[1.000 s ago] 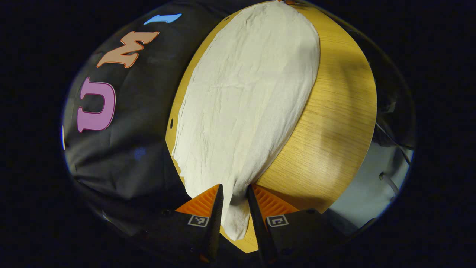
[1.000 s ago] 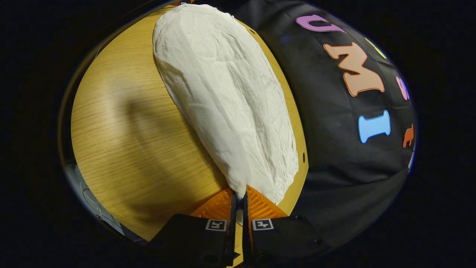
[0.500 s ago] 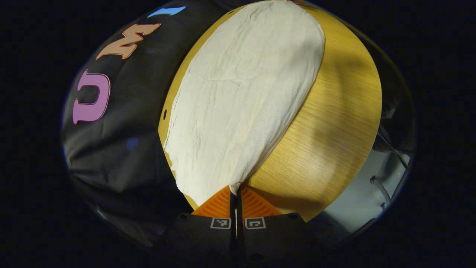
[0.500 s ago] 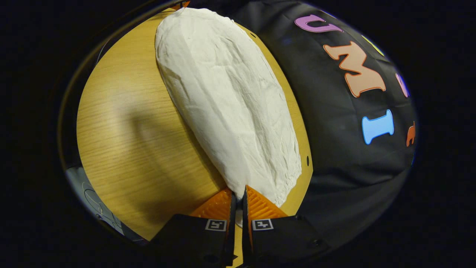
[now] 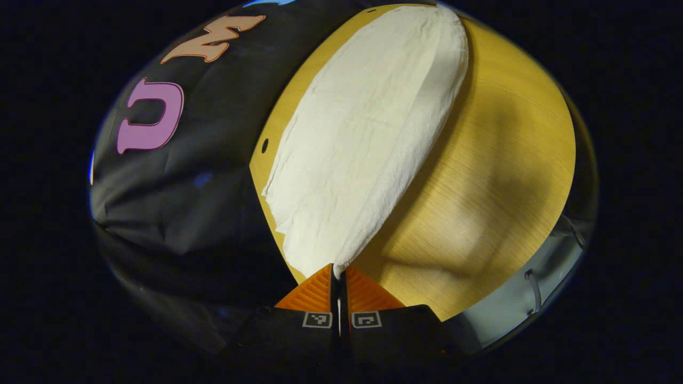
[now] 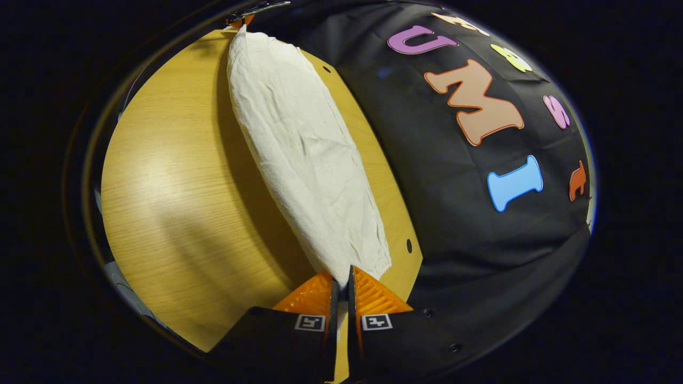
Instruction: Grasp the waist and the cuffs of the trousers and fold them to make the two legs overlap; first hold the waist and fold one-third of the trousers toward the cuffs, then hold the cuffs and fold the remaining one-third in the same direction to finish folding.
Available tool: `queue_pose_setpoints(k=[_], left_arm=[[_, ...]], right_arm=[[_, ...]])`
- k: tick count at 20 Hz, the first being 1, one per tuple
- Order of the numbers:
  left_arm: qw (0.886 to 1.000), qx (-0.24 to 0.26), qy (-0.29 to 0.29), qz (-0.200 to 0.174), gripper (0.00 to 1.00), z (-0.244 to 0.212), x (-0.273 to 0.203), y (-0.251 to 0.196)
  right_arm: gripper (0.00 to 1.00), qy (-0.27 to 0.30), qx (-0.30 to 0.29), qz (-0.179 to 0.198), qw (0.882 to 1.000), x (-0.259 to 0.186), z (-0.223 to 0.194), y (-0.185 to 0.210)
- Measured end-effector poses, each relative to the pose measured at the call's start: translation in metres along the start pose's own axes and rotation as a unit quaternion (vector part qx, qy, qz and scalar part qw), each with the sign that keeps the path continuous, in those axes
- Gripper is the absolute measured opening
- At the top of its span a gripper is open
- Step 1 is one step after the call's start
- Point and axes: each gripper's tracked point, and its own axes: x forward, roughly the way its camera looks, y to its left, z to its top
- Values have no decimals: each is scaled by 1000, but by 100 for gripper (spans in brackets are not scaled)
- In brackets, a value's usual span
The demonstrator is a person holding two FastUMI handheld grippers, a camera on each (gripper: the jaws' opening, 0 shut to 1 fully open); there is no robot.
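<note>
Both ends pinched, trousers [image 5: 363, 138] stretched between the two grippers along the far edge of the table [image 5: 496, 176], next to the booth's black cloth wall.

Left gripper [image 5: 338, 274] — fingers closed tight on one end of the cream fabric; in the left gripper view the cloth fans out from the fingertips toward 12–1 o'clock. Right gripper [image 6: 340, 277] — same story, fingers clamped on the opposite end, cloth running up toward 11 o'clock in the right gripper view. That end has a gathered, elastic-looking edge [image 6: 373, 261] at about 2 o'clock from the fingertips; can't say for sure whether it's waist or cuff. At the far tip of the cloth, about 11 o'clock, a bit of the other gripper [image 6: 240, 18] is just visible.

Near long edge looks lifted — dark shadow band under it on the wood in both views — while the far edge lies on the table by the wall. My read: gripping the two ends of one long side keeps it taut, so it can swing over as a straight line and lay one leg on the other. So this is the lengthwise fold in progress; the thirds folds are not yet begun.

Risk: uneven height or slack between grippers would wrinkle the top layer or skew the edges.
</note>
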Motion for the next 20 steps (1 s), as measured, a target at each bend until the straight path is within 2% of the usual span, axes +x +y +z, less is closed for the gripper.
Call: queue_pose_setpoints(k=[2,3,6,8,11,15,20], left_arm=[[1000,-13,1,21,0,11,-2,20],[999,-23,-2,30,0,18,-1,29],[997,-61,-15,43,0,36,3,55],[996,-64,-27,52,0,48,9,72],[995,-63,-46,63,0,67,23,98],[989,-118,-74,50,0,87,48,121],[985,-135,-93,53,0,106,78,149]], right_arm=[[8,-14,4,-10,1000,4,5,-16],[11,-18,8,-16,1000,8,8,-23],[11,-17,27,-39,999,16,12,-46],[8,-14,39,-55,998,21,19,-58],[11,-4,45,-81,996,30,29,-79],[11,7,58,-104,993,51,41,-103],[11,18,67,-127,989,85,56,-127]])
